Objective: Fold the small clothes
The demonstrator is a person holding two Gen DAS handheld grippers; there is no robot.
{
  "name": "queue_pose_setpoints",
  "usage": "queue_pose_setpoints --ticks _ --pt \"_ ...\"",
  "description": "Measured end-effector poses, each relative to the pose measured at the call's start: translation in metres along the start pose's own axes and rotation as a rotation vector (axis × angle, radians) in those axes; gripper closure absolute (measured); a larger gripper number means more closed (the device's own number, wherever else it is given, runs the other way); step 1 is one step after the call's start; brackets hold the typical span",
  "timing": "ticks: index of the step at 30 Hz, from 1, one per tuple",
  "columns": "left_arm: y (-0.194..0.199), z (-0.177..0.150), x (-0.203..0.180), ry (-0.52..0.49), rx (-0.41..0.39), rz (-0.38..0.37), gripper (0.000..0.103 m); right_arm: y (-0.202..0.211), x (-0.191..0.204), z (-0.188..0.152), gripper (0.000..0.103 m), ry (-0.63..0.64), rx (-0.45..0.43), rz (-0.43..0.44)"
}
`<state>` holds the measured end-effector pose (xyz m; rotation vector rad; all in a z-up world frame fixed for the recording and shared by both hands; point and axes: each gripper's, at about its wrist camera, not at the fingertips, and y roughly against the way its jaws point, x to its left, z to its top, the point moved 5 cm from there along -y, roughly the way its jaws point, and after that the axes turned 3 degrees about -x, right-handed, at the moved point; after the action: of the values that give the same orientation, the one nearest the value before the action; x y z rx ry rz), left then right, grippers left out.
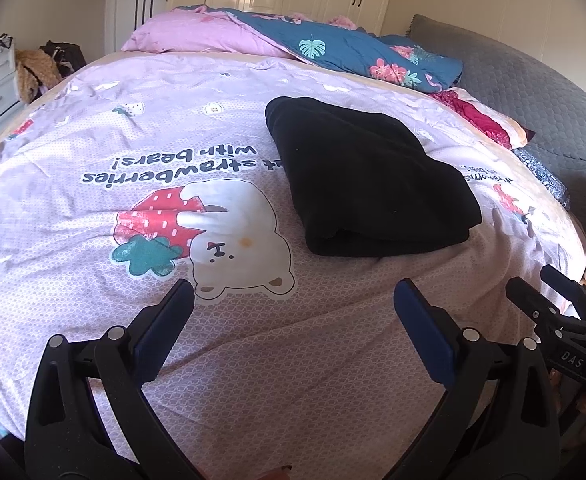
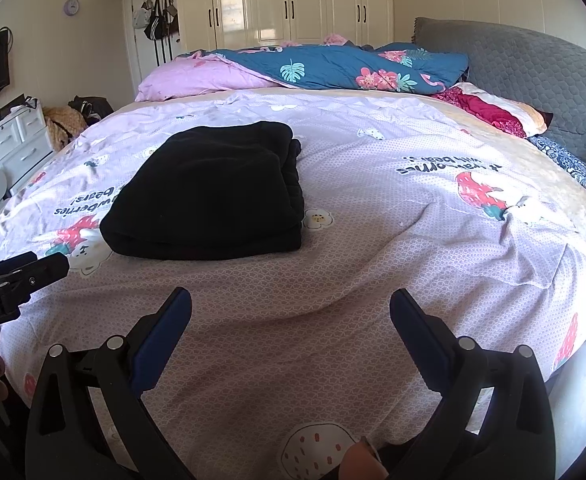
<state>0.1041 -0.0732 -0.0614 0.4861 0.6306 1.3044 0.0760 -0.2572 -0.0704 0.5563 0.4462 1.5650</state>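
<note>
A black garment (image 1: 367, 178) lies folded in a thick rectangle on the lilac bear-print bed cover (image 1: 133, 152). It also shows in the right wrist view (image 2: 213, 192). My left gripper (image 1: 293, 300) is open and empty, held above the cover a short way in front of the garment. My right gripper (image 2: 291, 306) is open and empty, in front and to the right of the garment. The right gripper's fingers (image 1: 533, 300) show at the right edge of the left wrist view. The left gripper's fingers (image 2: 49, 268) show at the left edge of the right wrist view.
A pink pillow (image 2: 189, 78) and a blue floral quilt (image 2: 333, 66) lie at the far end of the bed. A grey padded headboard (image 2: 533, 76) and a red-patterned pillow (image 2: 489, 114) are at right. White drawers (image 2: 13, 140) stand left; wardrobes (image 2: 293, 0) behind.
</note>
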Motion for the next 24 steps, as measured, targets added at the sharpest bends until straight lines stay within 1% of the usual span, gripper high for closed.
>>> queue_pose_setpoints --ticks 24 --pt "-0.0026 -0.0006 0.0012 -0.006 0.009 0.016 0.009 -0.0009 -0.0013 0.0004 0.004 0.0 0.001 -0.005"
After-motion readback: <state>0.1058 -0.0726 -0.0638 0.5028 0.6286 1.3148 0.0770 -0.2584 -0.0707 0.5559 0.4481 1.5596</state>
